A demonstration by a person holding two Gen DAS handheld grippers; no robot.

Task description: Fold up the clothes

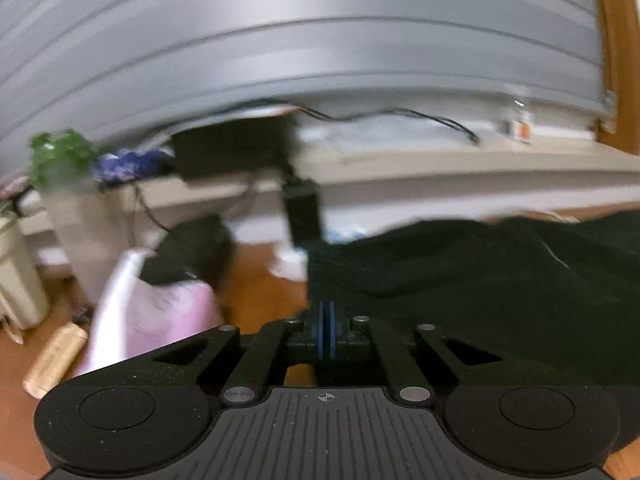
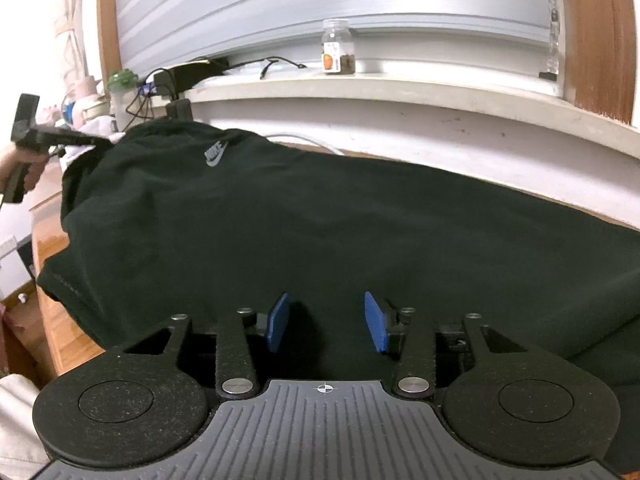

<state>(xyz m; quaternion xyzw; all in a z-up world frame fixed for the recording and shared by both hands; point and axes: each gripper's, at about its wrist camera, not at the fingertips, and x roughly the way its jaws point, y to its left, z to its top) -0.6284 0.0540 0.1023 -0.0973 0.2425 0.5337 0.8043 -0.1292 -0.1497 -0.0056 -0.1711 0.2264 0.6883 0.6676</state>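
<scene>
The dark garment [image 2: 320, 216] is the largest item. It lies spread across the wooden bench [image 2: 52, 248] below the window sill [image 2: 360, 88], its printed logo [image 2: 216, 154] facing up near the far left corner. Laying it flat in this way exposes the edges and corners needed for a fold. The left portion hangs slightly past the bench edge, and the cloth there is bunched and raised, not flat.

The left claw [image 1: 327, 330] sits at that left edge. In its own view the blue pads [image 1: 320, 332] are pressed together with no visible gap; dark fabric lies directly ahead of and beside them. Whether a thin layer of cloth is pinched between the pads cannot be determined from these views. In the right wrist view the same tool, held by a hand [image 2: 20, 168], reaches the raised corner of the garment, consistent with an attempt to take that corner.

The right claw [image 2: 326, 320] hovers low over the near hem with its pads partly apart and nothing clamped. Fabric shows between them without pad contact. This placement probably prepares a grip on the near edge.

A small jar [image 2: 338, 46] on the sill is well clear of the work.
</scene>
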